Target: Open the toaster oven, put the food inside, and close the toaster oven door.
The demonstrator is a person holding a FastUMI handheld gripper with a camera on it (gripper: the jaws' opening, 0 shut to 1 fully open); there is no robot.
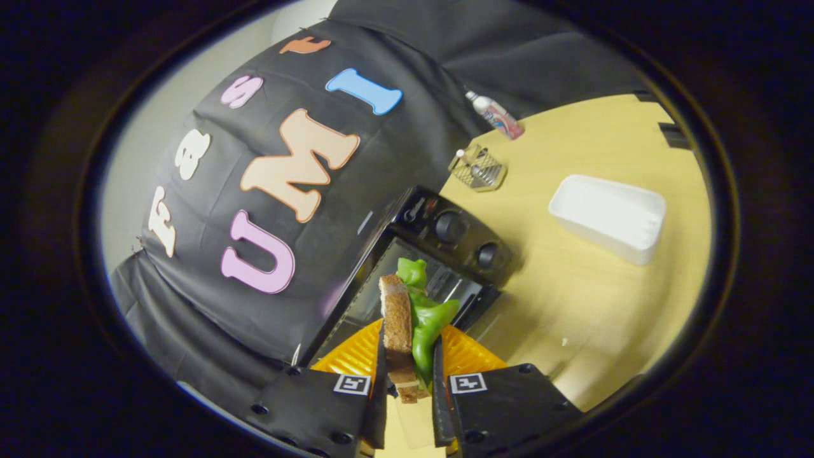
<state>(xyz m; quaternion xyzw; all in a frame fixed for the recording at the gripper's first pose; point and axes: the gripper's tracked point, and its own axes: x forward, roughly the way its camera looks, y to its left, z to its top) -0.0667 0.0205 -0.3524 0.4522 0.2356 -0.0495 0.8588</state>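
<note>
While my gripper pinches the sandwich just before the oven, it feels light, soft, crushable (lettuce slippery); hold the bread faces.

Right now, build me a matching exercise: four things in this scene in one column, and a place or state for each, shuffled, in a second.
Things:
1. sandwich
2. toaster oven
3. white tray
4. wire rack

Places or states:
A. on the table beyond the oven, near the booth wall
B. clamped between the jaws of the gripper
C. just beyond the sandwich, door open
D. alone on the table, off to the oven's knob side

Pairs: 1-B, 2-C, 3-D, 4-A
</note>
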